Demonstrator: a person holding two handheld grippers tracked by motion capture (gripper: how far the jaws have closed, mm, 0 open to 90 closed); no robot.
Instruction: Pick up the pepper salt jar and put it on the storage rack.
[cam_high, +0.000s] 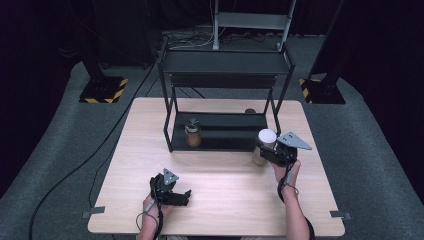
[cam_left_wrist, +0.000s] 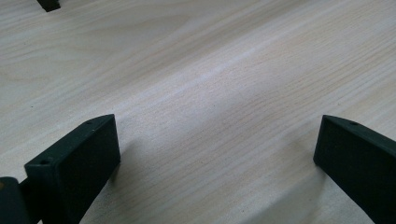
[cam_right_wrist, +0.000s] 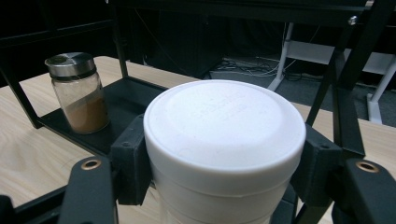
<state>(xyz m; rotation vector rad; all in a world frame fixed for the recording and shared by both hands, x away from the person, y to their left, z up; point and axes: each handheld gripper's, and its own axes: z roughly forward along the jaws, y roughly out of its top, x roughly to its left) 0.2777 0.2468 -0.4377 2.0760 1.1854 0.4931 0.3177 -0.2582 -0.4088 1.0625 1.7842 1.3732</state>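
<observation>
**White-lidded jar being clamped beside the rack**

The black rack (cam_high: 225, 95) is standing at the tabletop's (cam_high: 220, 205) far edge. A white-lidded jar (cam_right_wrist: 224, 140) is being gripped by the right gripper (cam_high: 272, 152), its fingers (cam_right_wrist: 133, 158) pressed on both sides, just before the rack's right post. A spice jar (cam_right_wrist: 79, 91) is sitting on the lower shelf. The left gripper (cam_left_wrist: 217, 158) is being held low over bare tabletop, fingers wide apart, nothing between them.

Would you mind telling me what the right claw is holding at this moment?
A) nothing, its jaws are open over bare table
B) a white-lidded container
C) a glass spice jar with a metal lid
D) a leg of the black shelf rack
B: in the right gripper view the right claw has its two jaws pressed against the sides of the white-lidded container, while the spice jar stands apart on the rack's lower shelf.
</observation>
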